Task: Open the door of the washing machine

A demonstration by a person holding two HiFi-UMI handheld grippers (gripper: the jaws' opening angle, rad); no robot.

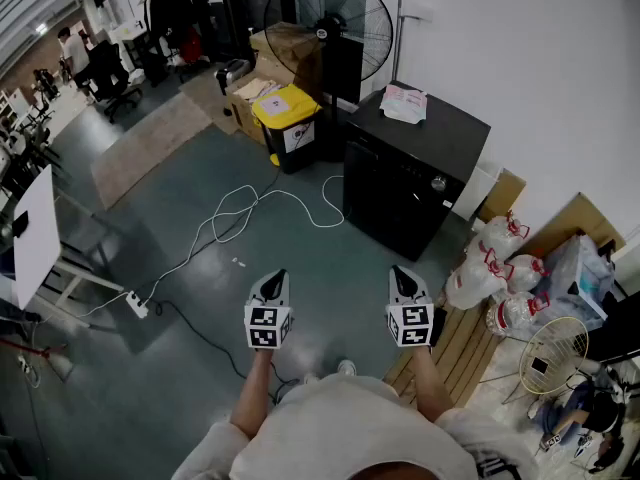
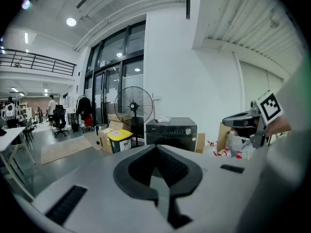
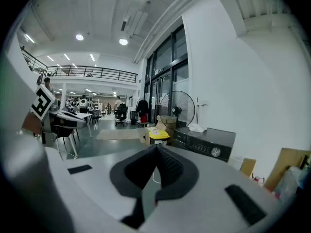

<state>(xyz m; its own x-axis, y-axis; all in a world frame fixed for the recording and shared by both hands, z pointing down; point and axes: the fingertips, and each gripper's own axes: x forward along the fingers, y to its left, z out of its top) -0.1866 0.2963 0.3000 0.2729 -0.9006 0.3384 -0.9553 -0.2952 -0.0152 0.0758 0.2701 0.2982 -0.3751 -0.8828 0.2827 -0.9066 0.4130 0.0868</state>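
The black washing machine stands against the white wall, a silver knob on its control panel, and its front door looks closed. It also shows far ahead in the left gripper view and in the right gripper view. My left gripper and right gripper hang side by side over the grey floor, well short of the machine. Both are empty, with their jaws together at the tips. A white packet lies on the machine's top.
A yellow-lidded bin and a standing fan are left of the machine. A white cable loops across the floor to a power strip. Water jugs, a small fan and a wooden pallet crowd the right.
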